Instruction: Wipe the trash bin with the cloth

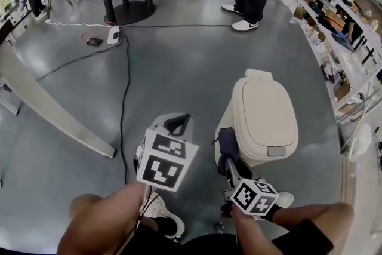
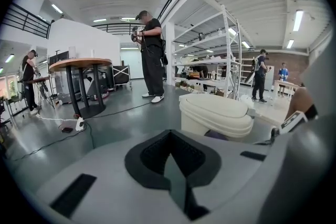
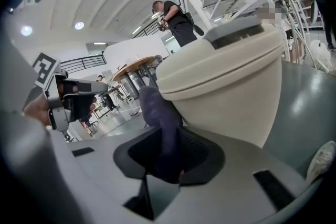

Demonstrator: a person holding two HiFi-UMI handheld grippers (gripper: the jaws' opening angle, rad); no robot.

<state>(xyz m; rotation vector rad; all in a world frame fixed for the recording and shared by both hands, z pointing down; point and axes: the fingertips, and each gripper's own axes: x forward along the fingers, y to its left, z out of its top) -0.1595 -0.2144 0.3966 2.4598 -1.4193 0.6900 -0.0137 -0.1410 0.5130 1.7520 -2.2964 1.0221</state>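
step in hand: the wipe itself, judged to be on the bin's side wall. the right claw (image 1: pixel 226 163) is closed on the dark purple cloth (image 1: pixel 227 143), which appears to touch the near side wall of the cream trash bin (image 1: pixel 265 113), just under the lid (image 1: pixel 267 106) rim. the bin stands on the grey floor (image 1: pixel 179 68), lid down, toward the floor's shelf-lined edge. the left claw (image 1: pixel 176 124) hangs beside the bin, apart from it, jaws together with nothing between them. next move, as judged: drag the cloth along the wall under steady pressure, then carry it up to the lid. only the right gripper view shows the cloth pinched between the jaws and lying against the wall. only the head view shows the lid top, bare.
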